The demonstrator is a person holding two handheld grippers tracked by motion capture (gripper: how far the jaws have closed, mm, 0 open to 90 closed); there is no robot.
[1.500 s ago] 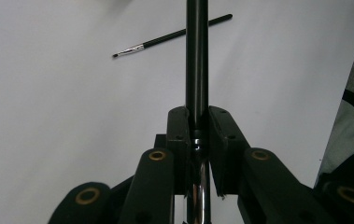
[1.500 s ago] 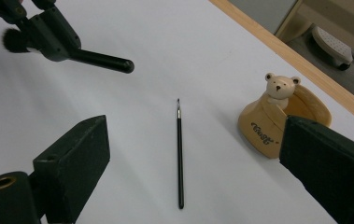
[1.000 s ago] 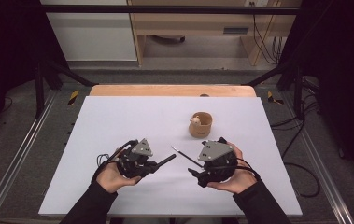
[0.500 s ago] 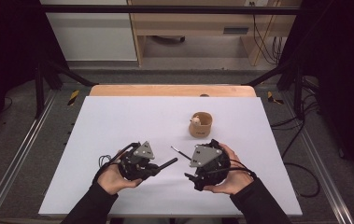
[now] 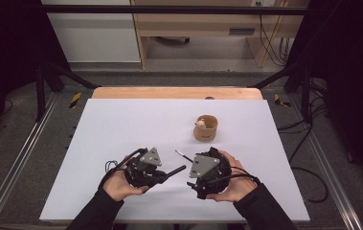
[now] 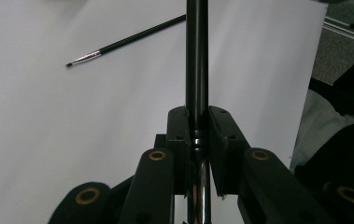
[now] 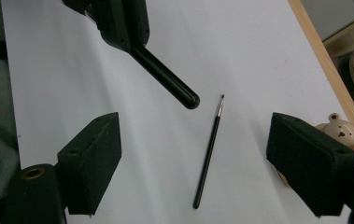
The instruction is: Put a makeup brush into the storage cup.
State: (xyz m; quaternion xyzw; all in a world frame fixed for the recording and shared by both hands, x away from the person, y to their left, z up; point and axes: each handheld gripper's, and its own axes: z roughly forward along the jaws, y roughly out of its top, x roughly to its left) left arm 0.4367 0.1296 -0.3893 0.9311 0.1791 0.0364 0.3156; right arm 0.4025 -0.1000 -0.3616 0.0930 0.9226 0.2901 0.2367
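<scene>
My left gripper (image 5: 164, 173) (image 6: 196, 115) sits low at the front of the table, shut on a black rod (image 6: 196, 60) with a chrome section near the jaws. The rod (image 5: 175, 170) (image 7: 165, 79) points right, its rounded tip close to a thin black paintbrush (image 5: 184, 155) (image 6: 128, 39) (image 7: 208, 154) that lies flat on the white sheet. My right gripper (image 5: 199, 168) (image 7: 195, 140) is just right of the rod's tip, open wide. In the right gripper view the brush lies between its jaws, which do not touch it.
A small wooden cup (image 5: 206, 128) with a little bear figure (image 7: 340, 130) in it stands behind the grippers, right of centre. The white sheet (image 5: 121, 120) covers a wooden table (image 5: 169, 92). Metal frame rails run along both sides.
My right gripper has moved a little left and toward me, closer to the rod's tip and the brush. The left gripper has stayed almost still, shut on the rod.
</scene>
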